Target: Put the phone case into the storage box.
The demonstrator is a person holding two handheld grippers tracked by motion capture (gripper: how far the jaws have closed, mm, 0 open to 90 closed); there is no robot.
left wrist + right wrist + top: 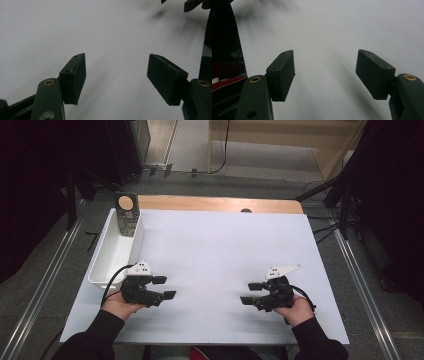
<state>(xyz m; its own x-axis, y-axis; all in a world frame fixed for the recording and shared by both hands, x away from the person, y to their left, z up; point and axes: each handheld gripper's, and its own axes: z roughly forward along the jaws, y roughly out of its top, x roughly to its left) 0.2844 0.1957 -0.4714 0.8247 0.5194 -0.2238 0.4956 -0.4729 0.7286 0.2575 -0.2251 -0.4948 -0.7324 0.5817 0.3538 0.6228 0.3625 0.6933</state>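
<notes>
My left gripper (165, 287) rests low over the white board (220, 250) at its near left, pointing right, jaws open with nothing between them. In the left gripper view my left gripper (116, 75) has only bare white board between its black pads. My right gripper (250, 293) sits at the near right, pointing left toward the other, also open and holding nothing. In the right gripper view my right gripper (325, 73) stands wide apart over plain white surface. A hand holds each gripper from the bottom edge.
A long white bin (107, 265) lies along the board's left edge. A tall patterned container with a tan top (126, 214) stands at its far end. A wooden table edge (220, 204) shows behind the board. Dark stands and cables flank the table.
</notes>
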